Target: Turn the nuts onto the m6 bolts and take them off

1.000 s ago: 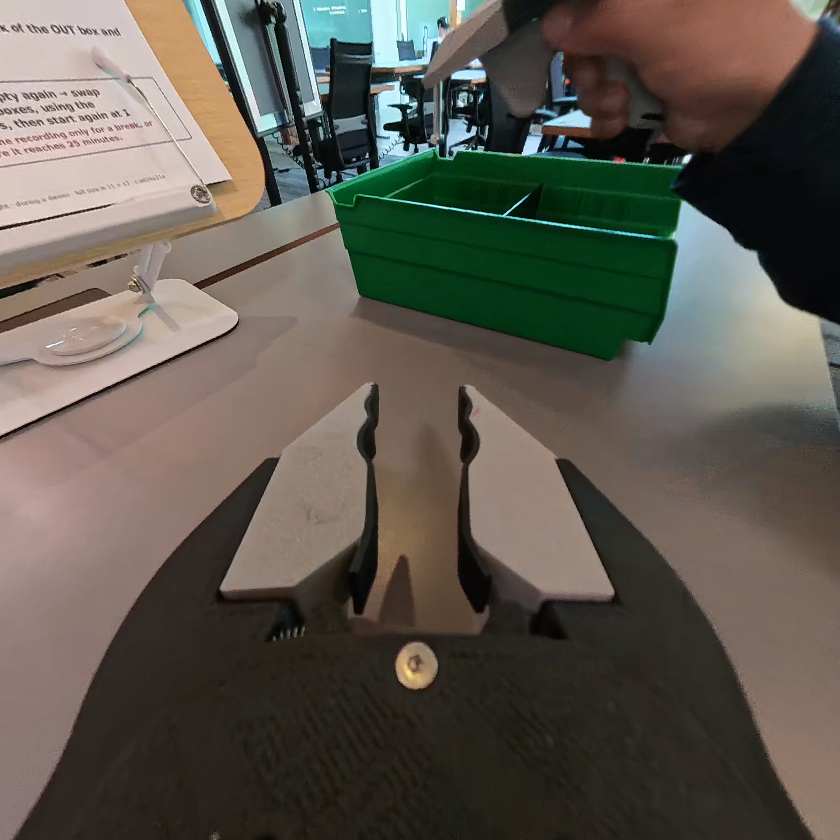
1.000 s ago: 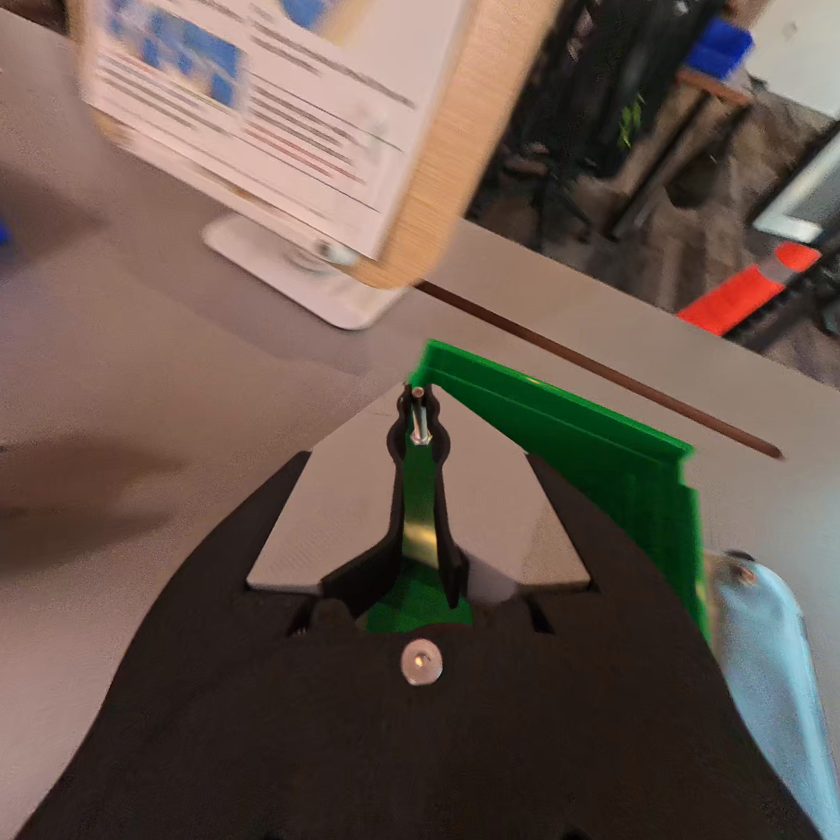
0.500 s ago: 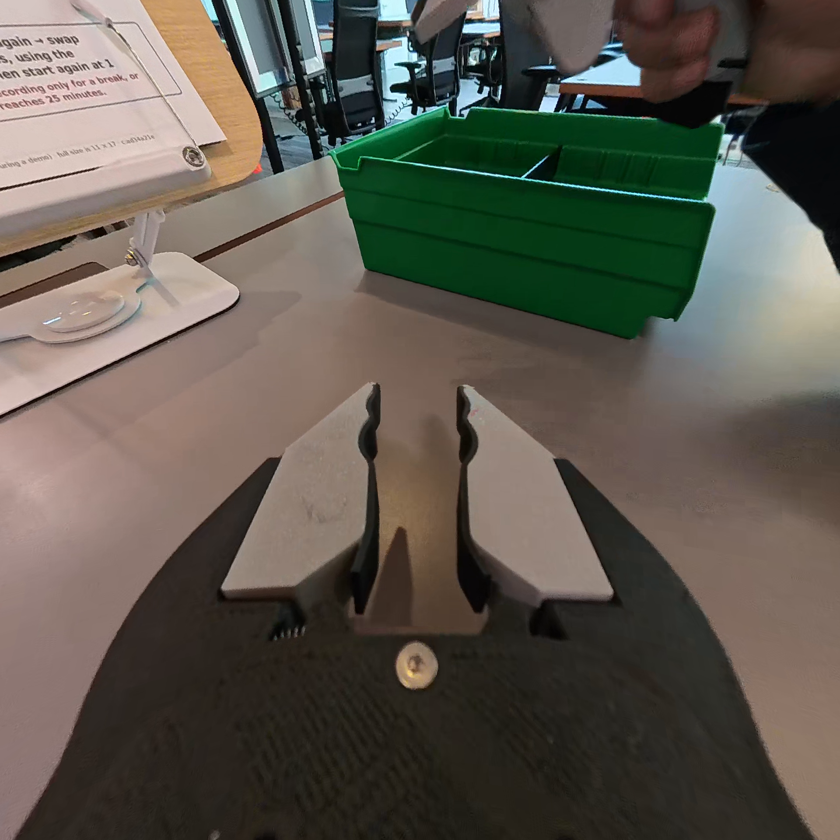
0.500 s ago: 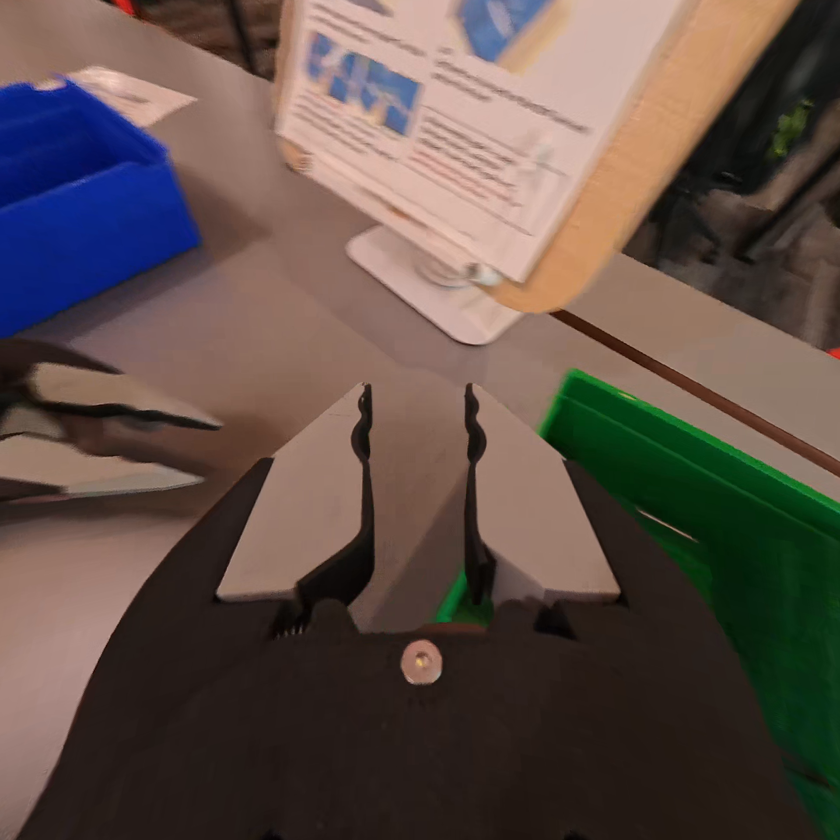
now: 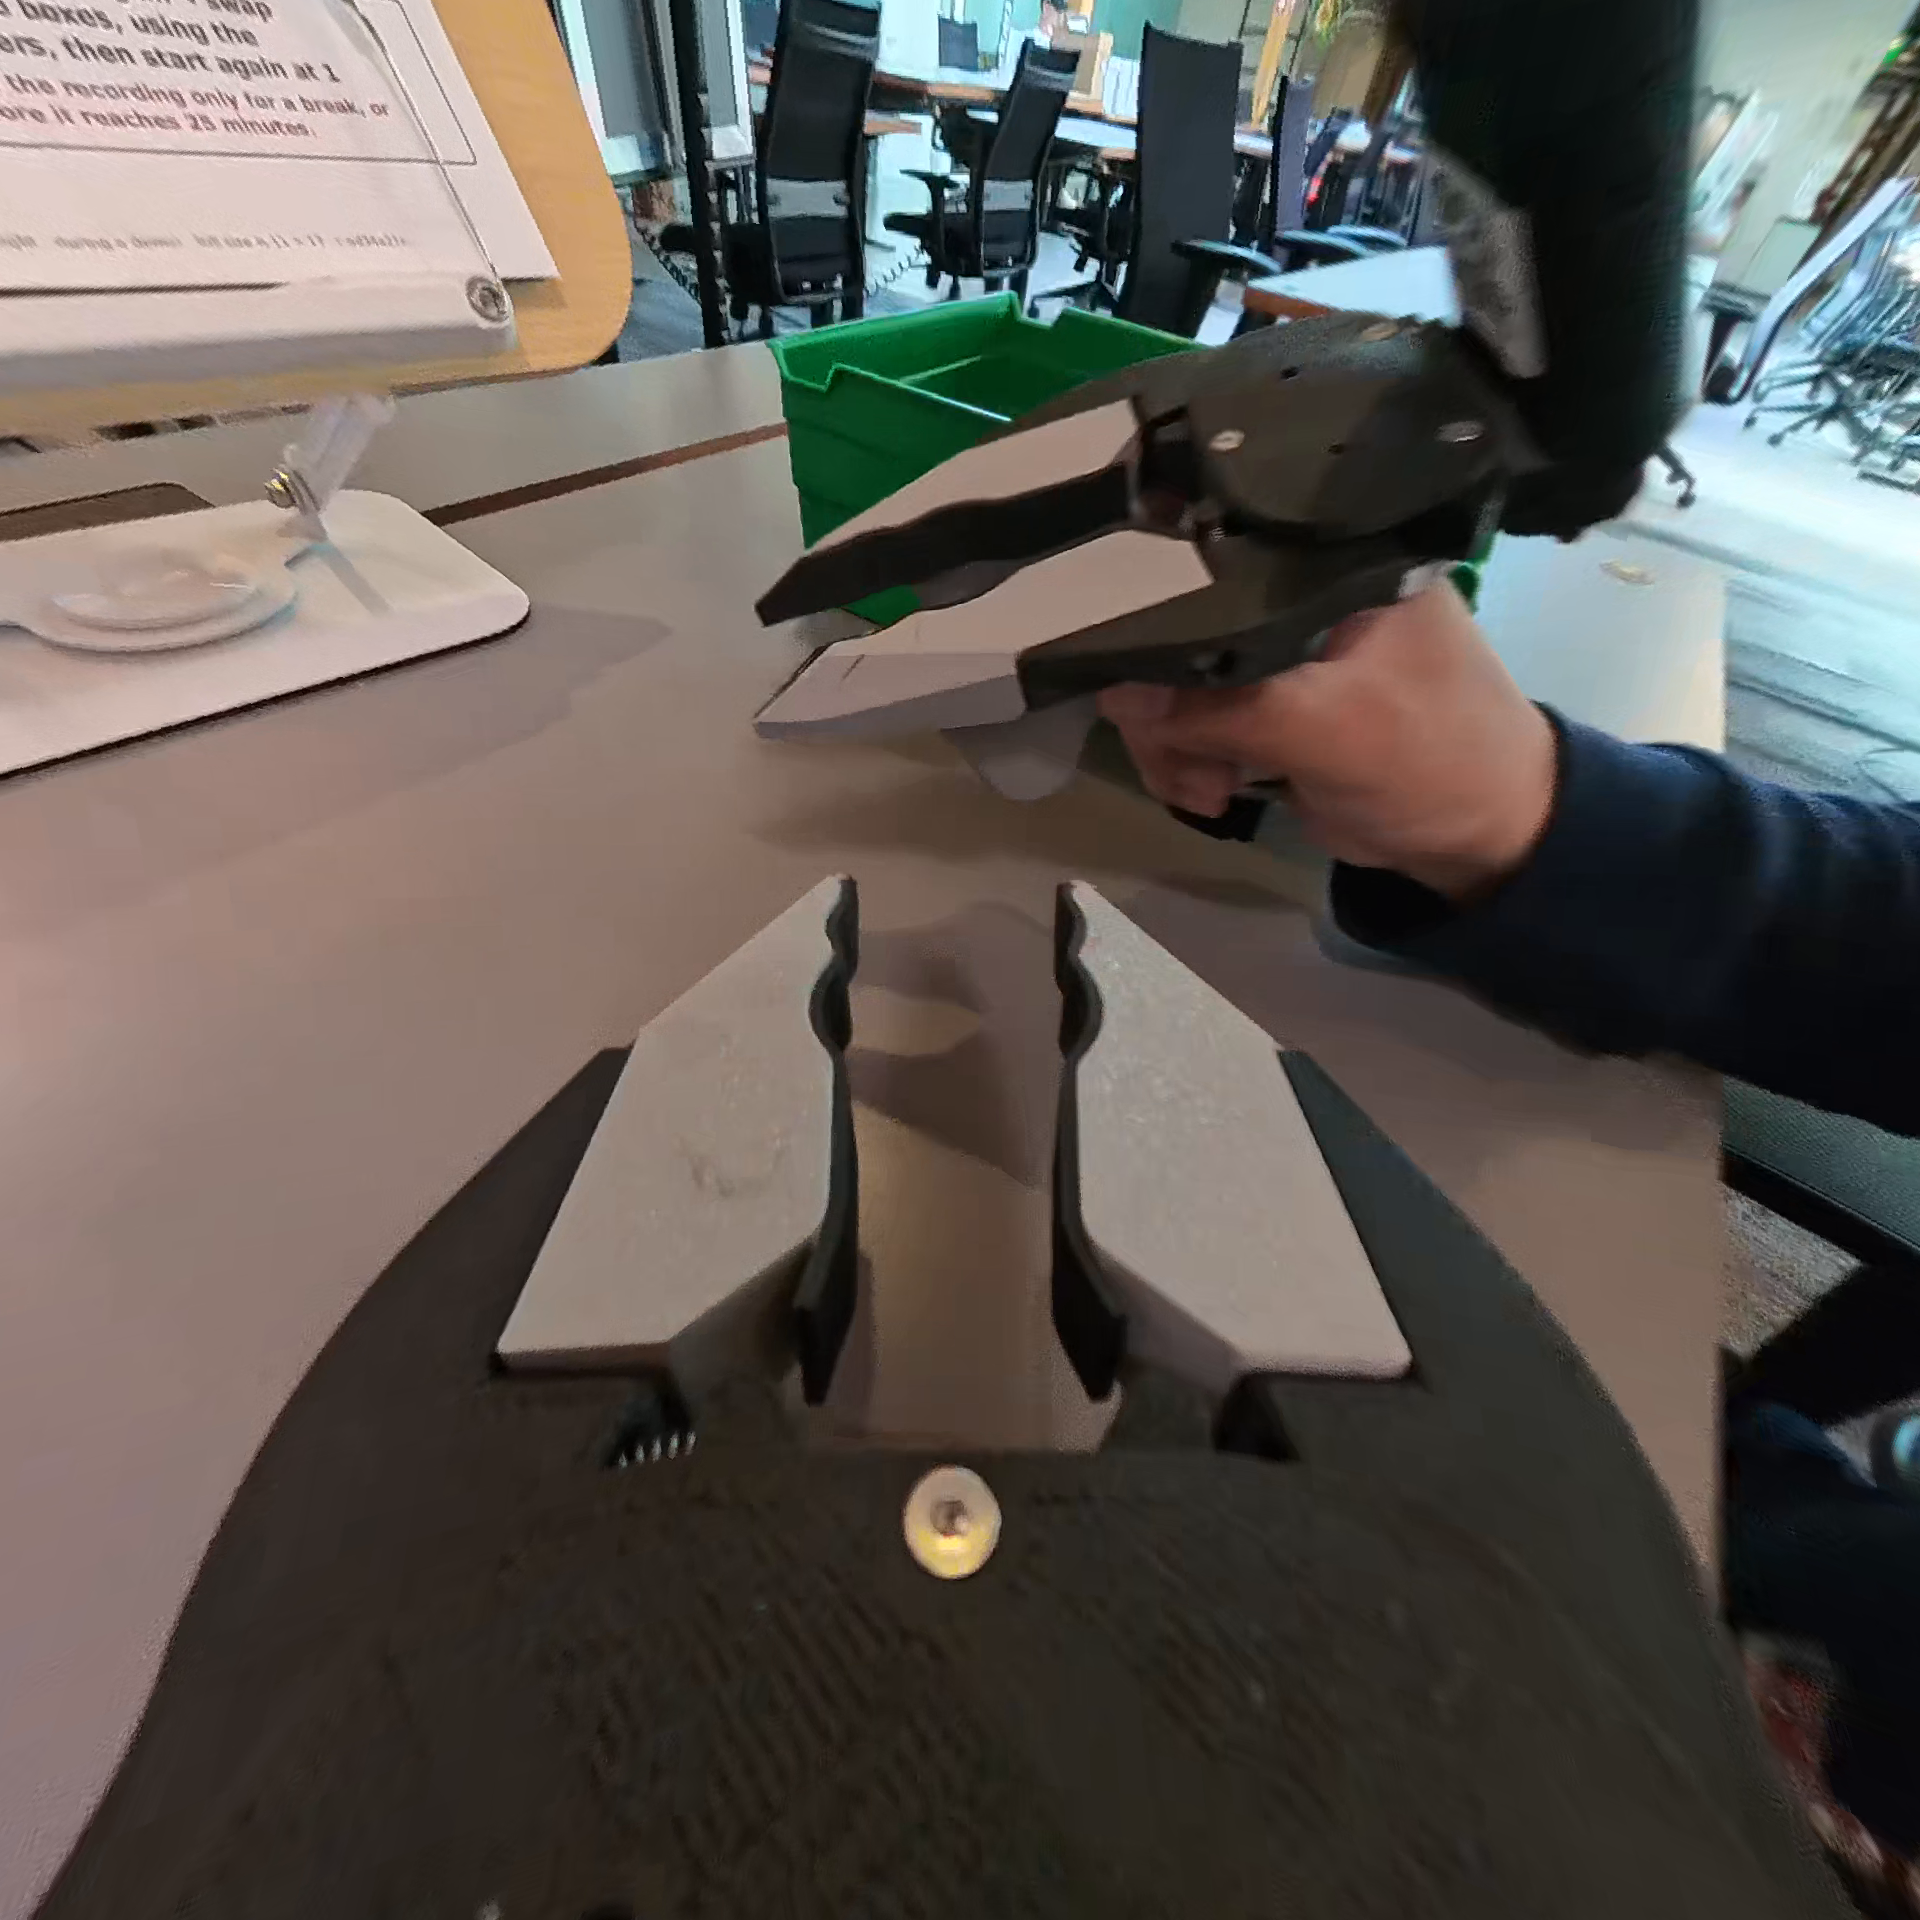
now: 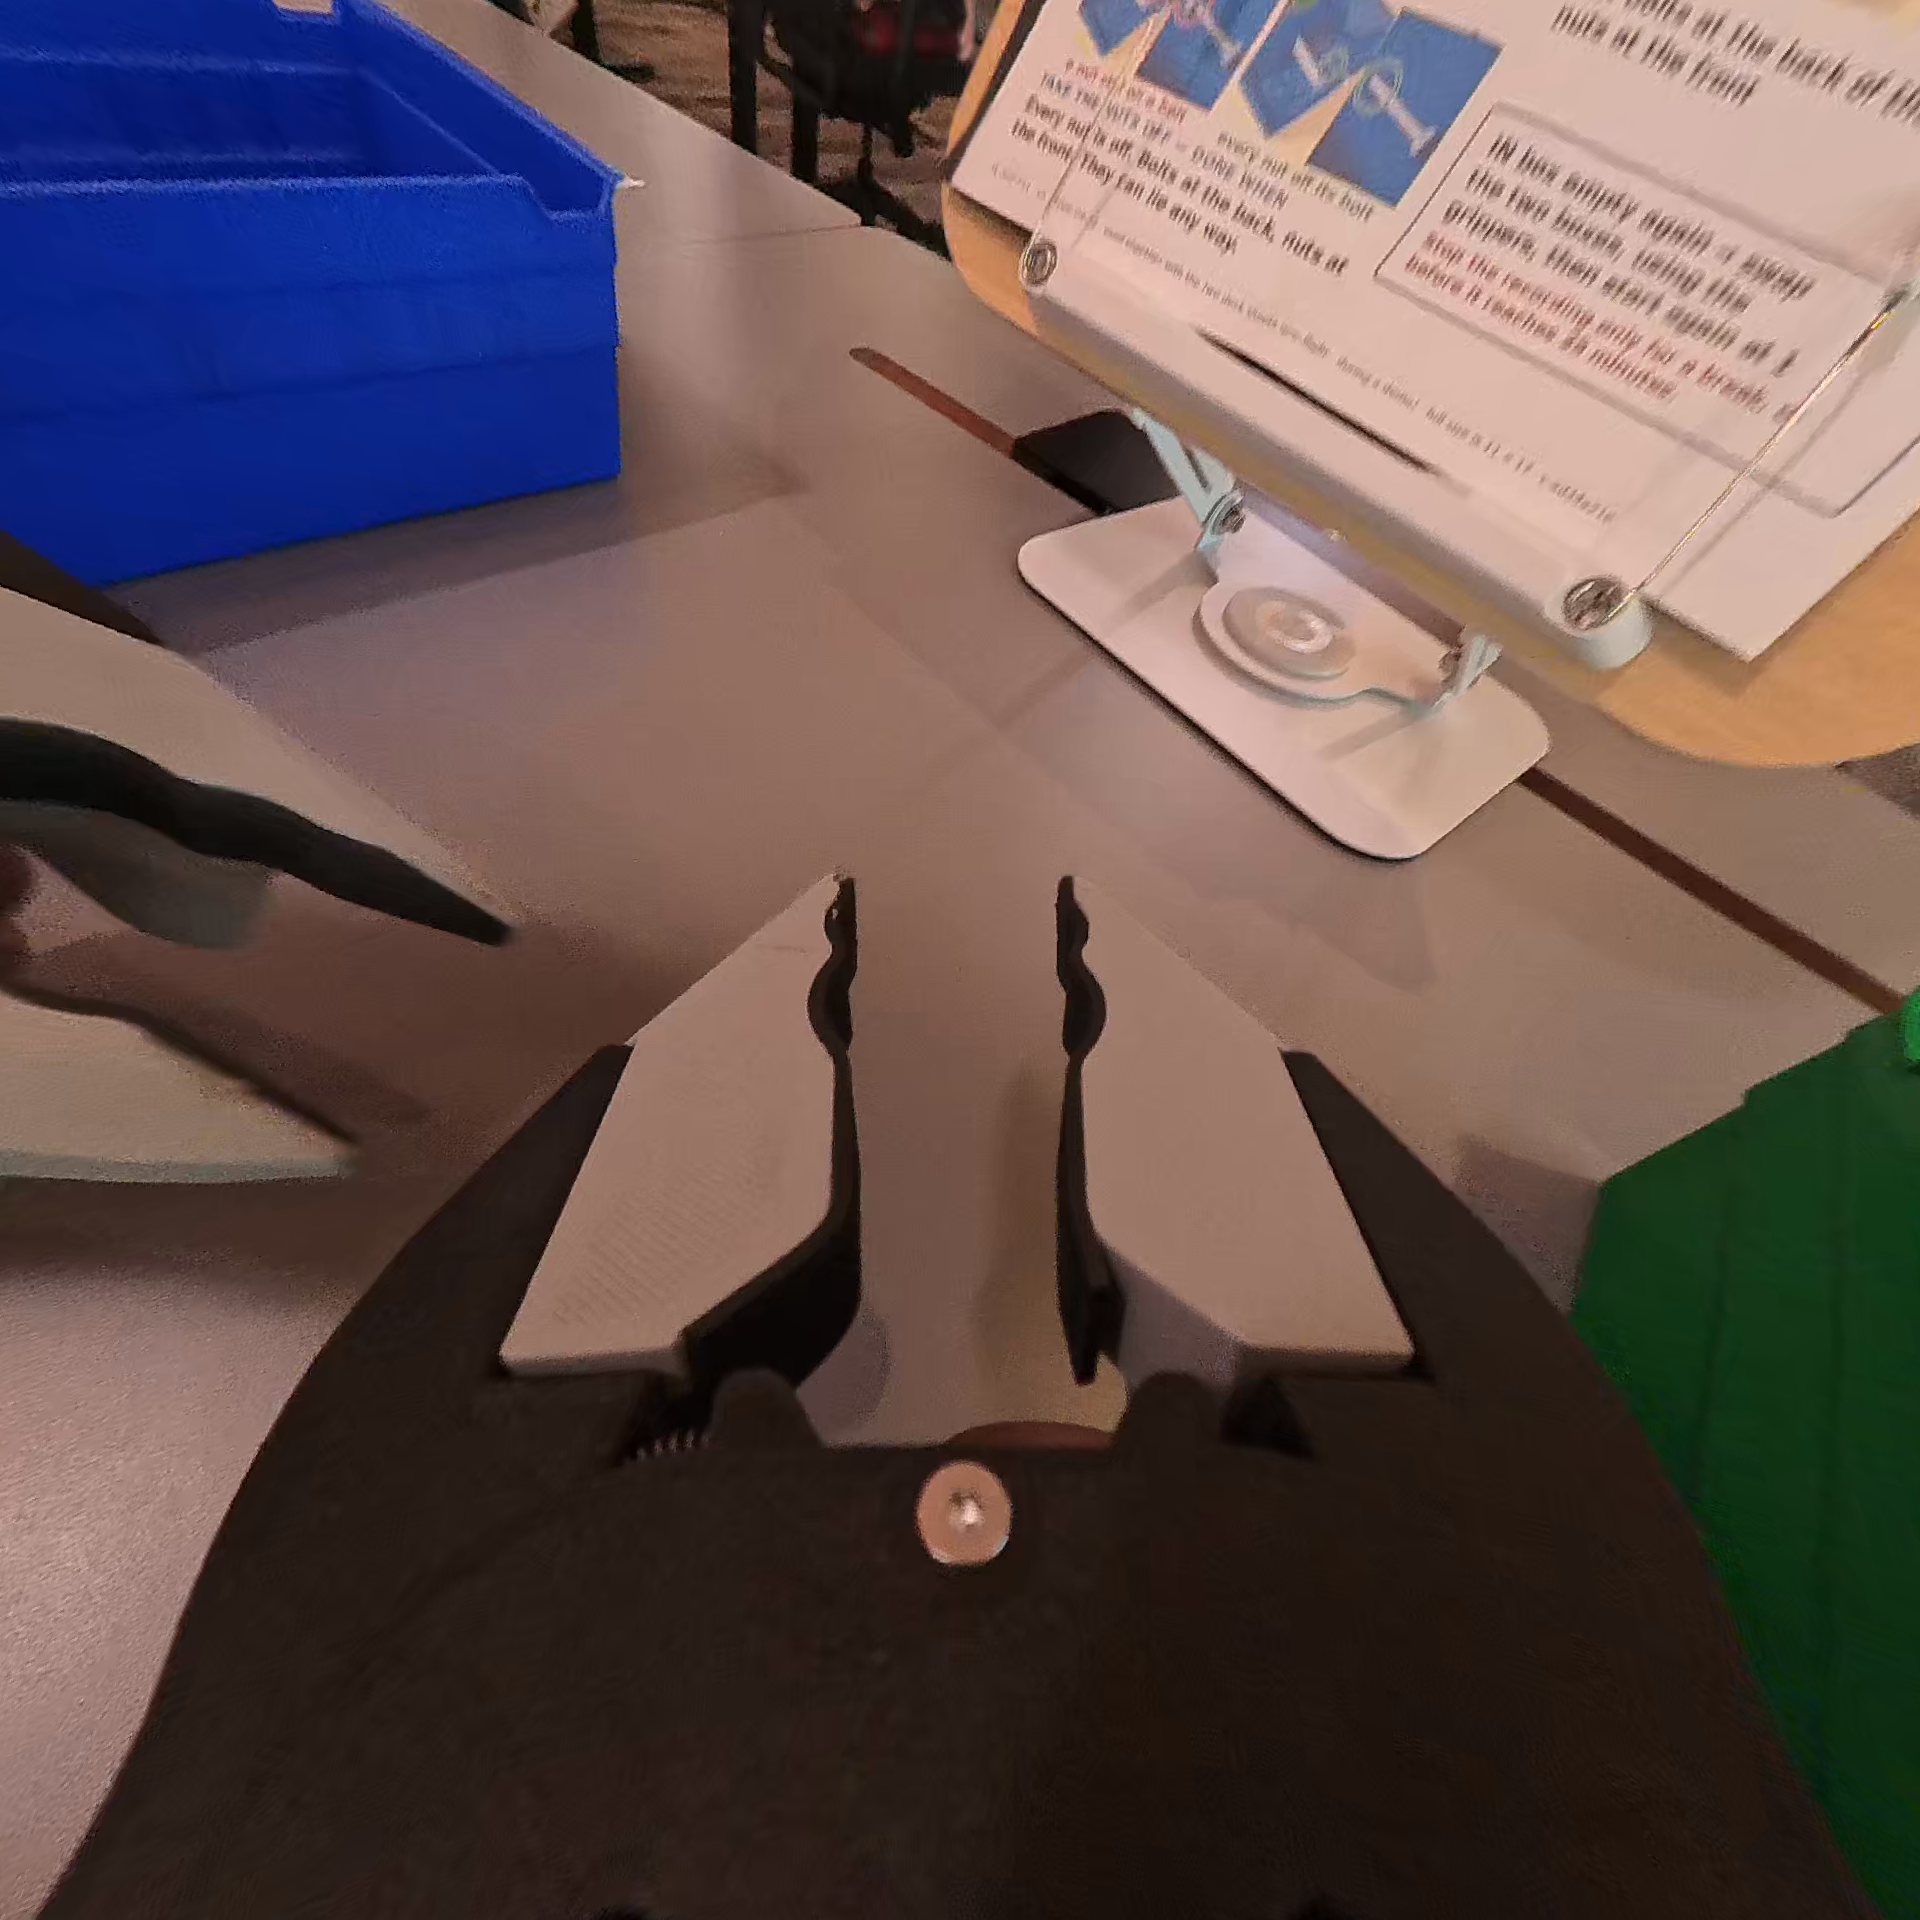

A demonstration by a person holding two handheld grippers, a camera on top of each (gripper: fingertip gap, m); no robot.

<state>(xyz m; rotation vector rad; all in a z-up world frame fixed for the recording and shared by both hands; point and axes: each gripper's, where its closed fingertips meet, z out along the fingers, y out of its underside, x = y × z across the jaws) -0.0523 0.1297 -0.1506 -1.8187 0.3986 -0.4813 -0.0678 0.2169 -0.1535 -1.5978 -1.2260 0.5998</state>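
My left gripper (image 5: 954,904) is open and empty, low over the grey table (image 5: 436,935). My right gripper (image 6: 954,902) is open and empty too. In the left wrist view the right gripper (image 5: 769,665) shows ahead to the right, turned on its side in a person's hand (image 5: 1351,748), in front of the green bin (image 5: 883,384). In the right wrist view the left gripper's fingers (image 6: 312,862) show blurred at the left edge. The green bin (image 6: 1766,1351) is at the right edge there. No bolt or nut shows in any view.
A blue bin (image 6: 291,291) stands at the far left in the right wrist view. A white stand with an instruction sheet (image 6: 1403,260) on a white base (image 6: 1288,665) stands behind; it also shows in the left wrist view (image 5: 229,156). Office chairs (image 5: 821,187) lie beyond the table.
The right gripper held a bolt over the green bin one second ago; it opened, the bolt is gone from it, and it swung left and down toward the left gripper. The left gripper stayed open.
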